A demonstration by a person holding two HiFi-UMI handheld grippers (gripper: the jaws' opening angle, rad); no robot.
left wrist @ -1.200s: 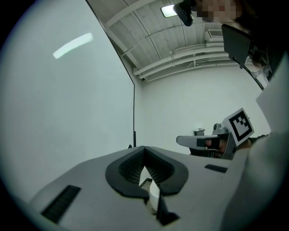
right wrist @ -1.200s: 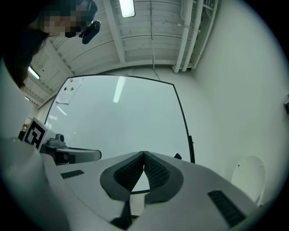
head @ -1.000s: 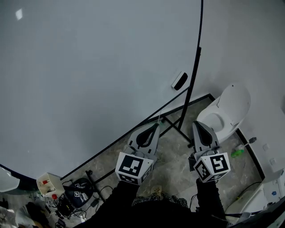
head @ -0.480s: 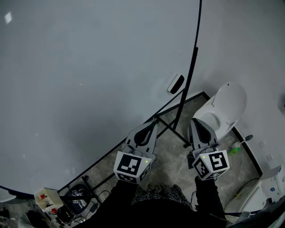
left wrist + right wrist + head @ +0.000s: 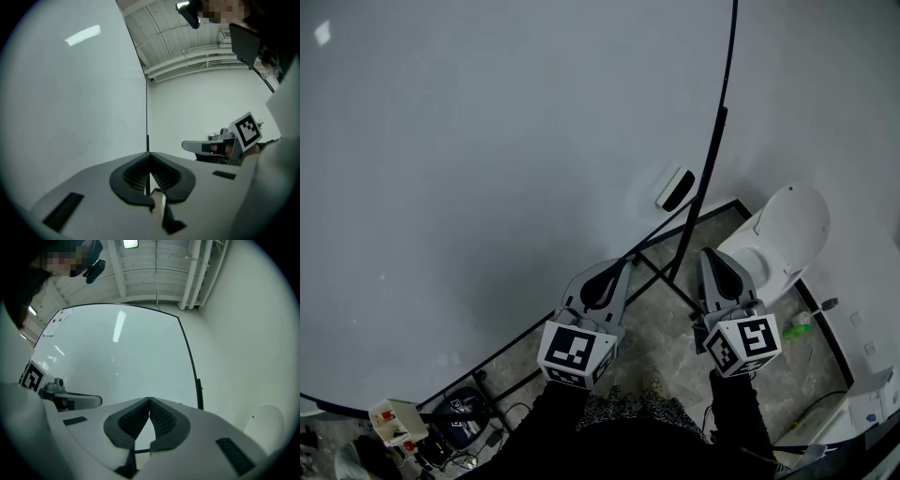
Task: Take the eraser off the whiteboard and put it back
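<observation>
The whiteboard (image 5: 487, 141) is bare up to its right edge, where only the eraser (image 5: 676, 189) sticks out. Past its right and bottom edges, the black stand (image 5: 715, 141) and a white chair (image 5: 780, 230) block the way.

What we wear and carry
Black sleeves (image 5: 551, 414); our left tool (image 5: 629, 262) and right tool (image 5: 708, 254) are grey, with black ribbed pads (image 5: 132, 420) and black-and-white marker cubes (image 5: 575, 351).

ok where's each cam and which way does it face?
Head view: on the person's head, steeply down at whiteboard, eraser; left gripper, right gripper, sleeves show.
Left gripper view: on left gripper, along the whiteboard; own shut jaws, right gripper.
Right gripper view: on right gripper, facing the whiteboard; own shut jaws, left gripper.
Shared: the whiteboard.
</observation>
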